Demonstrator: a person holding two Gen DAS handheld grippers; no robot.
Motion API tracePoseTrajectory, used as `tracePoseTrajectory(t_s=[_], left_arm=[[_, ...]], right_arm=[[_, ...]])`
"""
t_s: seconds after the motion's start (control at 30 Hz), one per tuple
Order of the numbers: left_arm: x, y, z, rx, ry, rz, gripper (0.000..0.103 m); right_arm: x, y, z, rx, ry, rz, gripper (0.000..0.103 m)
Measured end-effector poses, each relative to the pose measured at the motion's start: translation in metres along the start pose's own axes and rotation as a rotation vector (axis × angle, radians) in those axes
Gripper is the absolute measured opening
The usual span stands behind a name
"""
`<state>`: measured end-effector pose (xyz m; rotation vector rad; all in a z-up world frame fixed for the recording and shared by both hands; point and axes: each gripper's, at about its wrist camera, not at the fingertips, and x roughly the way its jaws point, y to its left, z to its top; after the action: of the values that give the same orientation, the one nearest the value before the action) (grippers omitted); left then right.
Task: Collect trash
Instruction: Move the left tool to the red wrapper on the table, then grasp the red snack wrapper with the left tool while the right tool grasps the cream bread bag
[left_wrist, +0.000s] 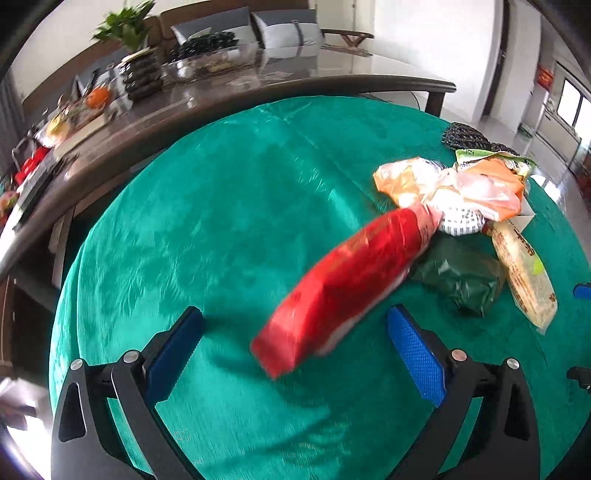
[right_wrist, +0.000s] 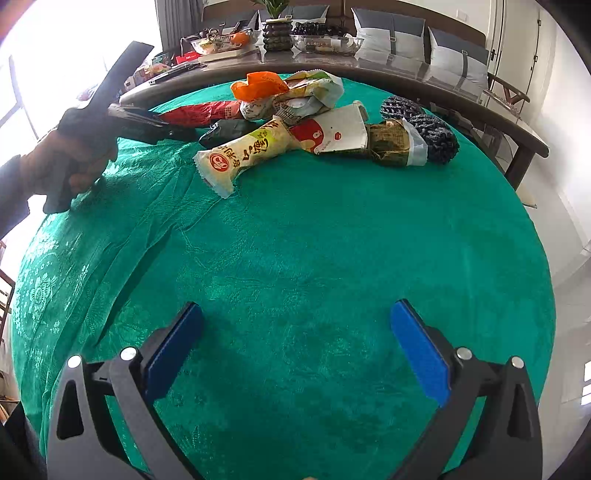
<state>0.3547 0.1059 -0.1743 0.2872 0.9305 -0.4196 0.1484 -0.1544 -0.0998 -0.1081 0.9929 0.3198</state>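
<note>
Both sets of jaws stand wide apart with nothing between their blue pads. Ahead of the left gripper (left_wrist: 295, 332), a red wrapper (left_wrist: 343, 288) lies blurred and slantwise in the gap beyond the fingertips, its near end closer to the right pad, though it touches neither one; whether it rests on the green tablecloth (left_wrist: 207, 206) or hangs just above it cannot be told. Its far end reaches the pile of trash ahead and to the right of those jaws: an orange plastic bag (left_wrist: 491, 184), a dark green packet (left_wrist: 461, 277) and a pale snack wrapper (left_wrist: 524, 273). From the right gripper (right_wrist: 295, 332), the same pile sits well ahead, past a bare stretch of cloth, with the pale wrapper nearest, a white and red paper cup (right_wrist: 332, 133) on its side behind it, and a dark knitted bundle (right_wrist: 432, 136) to the right. Far ahead on the left, a hand (right_wrist: 74, 162) holds the other tool beside the red wrapper.
</note>
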Motion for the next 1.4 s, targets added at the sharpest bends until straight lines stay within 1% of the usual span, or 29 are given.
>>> tracePoseTrajectory(t_s=[0.07, 0.13, 0.17, 0.2, 0.23, 0.27, 0.3, 0.33, 0.4, 0.47, 0.53, 0.6, 0.67, 0.77, 0.8, 0.83, 0.9, 0.93, 0.97, 1.03, 1.13, 1.17, 1.2, 1.23, 1.3, 1.4], left_arm=[[0.002, -0.006, 0.007, 0.055, -0.007, -0.002, 0.098], [0.003, -0.012, 0.01, 0.095, -0.012, -0.024, 0.089], [0.002, -0.014, 0.012, 0.103, -0.01, -0.058, 0.077], [0.002, -0.014, 0.013, 0.099, -0.004, -0.089, 0.061], [0.001, -0.014, 0.013, 0.09, 0.002, -0.111, 0.057], [-0.001, -0.015, 0.012, 0.083, 0.005, -0.107, 0.049], [-0.003, -0.016, 0.011, 0.081, 0.007, -0.105, 0.037], [-0.006, -0.016, 0.009, 0.073, 0.011, -0.102, 0.033], [-0.014, -0.018, 0.004, 0.026, 0.021, -0.062, 0.028], [-0.025, -0.019, -0.007, -0.041, 0.029, -0.026, 0.028], [-0.039, -0.022, -0.022, -0.139, 0.054, 0.02, 0.028], [-0.055, -0.029, -0.038, -0.209, 0.061, 0.03, 0.028], [-0.069, -0.042, -0.054, -0.247, 0.065, 0.043, 0.028], [-0.086, -0.062, -0.072, -0.269, 0.058, 0.021, 0.03], [-0.089, -0.067, -0.076, -0.267, 0.052, 0.014, 0.038], [-0.092, -0.074, -0.078, -0.257, 0.045, 0.006, 0.043], [-0.095, -0.084, -0.082, -0.223, 0.024, 0.019, 0.073], [-0.095, -0.088, -0.083, -0.2, 0.012, 0.035, 0.077], [-0.094, -0.092, -0.084, -0.181, 0.004, 0.044, 0.079], [-0.087, -0.096, -0.084, -0.145, -0.005, 0.07, 0.08], [-0.076, -0.096, -0.083, -0.117, 0.006, 0.103, 0.081], [-0.072, -0.095, -0.084, -0.118, 0.011, 0.103, 0.083], [-0.071, -0.092, -0.085, -0.13, 0.002, 0.102, 0.088], [-0.069, -0.089, -0.087, -0.148, 0.0, 0.101, 0.09], [-0.067, -0.08, -0.089, -0.193, 0.002, 0.069, 0.093], [-0.065, -0.08, -0.09, -0.19, 0.012, 0.077, 0.098]], right_arm=[[0.0, 0.0, 0.0, 0.0, 0.0, 0.0, 0.098], [0.0, 0.0, 0.0, 0.0, 0.0, 0.0, 0.098], [0.0, 0.0, 0.0, 0.0, 0.0, 0.0, 0.098], [0.0, 0.0, 0.0, 0.0, 0.0, 0.0, 0.098], [0.0, 0.0, 0.0, 0.0, 0.0, 0.0, 0.098], [0.0, 0.0, 0.0, 0.0, 0.0, 0.0, 0.098], [0.0, 0.0, 0.0, 0.0, 0.0, 0.0, 0.098], [0.0, 0.0, 0.0, 0.0, 0.0, 0.0, 0.098], [0.0, 0.0, 0.0, 0.0, 0.0, 0.0, 0.098], [0.0, 0.0, 0.0, 0.001, 0.0, 0.0, 0.098], [0.0, 0.0, 0.0, 0.001, -0.001, 0.001, 0.098], [-0.001, 0.001, -0.001, 0.001, -0.002, 0.001, 0.098], [-0.001, 0.001, -0.002, 0.002, -0.004, 0.001, 0.098], [-0.001, 0.001, -0.001, 0.002, -0.005, 0.002, 0.098], [-0.001, 0.001, -0.002, 0.002, -0.004, 0.001, 0.098], [-0.001, 0.001, -0.002, 0.002, -0.004, 0.001, 0.098], [-0.001, 0.001, -0.002, 0.002, -0.004, 0.001, 0.098], [-0.001, 0.001, -0.002, 0.002, -0.004, 0.001, 0.098], [-0.001, 0.001, -0.002, 0.002, -0.004, 0.002, 0.098], [-0.001, 0.001, -0.002, 0.002, -0.005, 0.001, 0.098], [-0.002, 0.001, -0.002, 0.003, -0.006, 0.002, 0.098], [-0.002, 0.002, -0.002, 0.004, -0.006, 0.003, 0.098], [-0.002, 0.001, -0.001, 0.005, -0.006, 0.004, 0.098], [-0.002, 0.001, -0.001, 0.005, -0.006, 0.005, 0.098], [-0.002, 0.001, -0.001, 0.007, -0.007, 0.007, 0.099], [-0.002, 0.001, 0.002, 0.001, 0.0, 0.016, 0.099]])
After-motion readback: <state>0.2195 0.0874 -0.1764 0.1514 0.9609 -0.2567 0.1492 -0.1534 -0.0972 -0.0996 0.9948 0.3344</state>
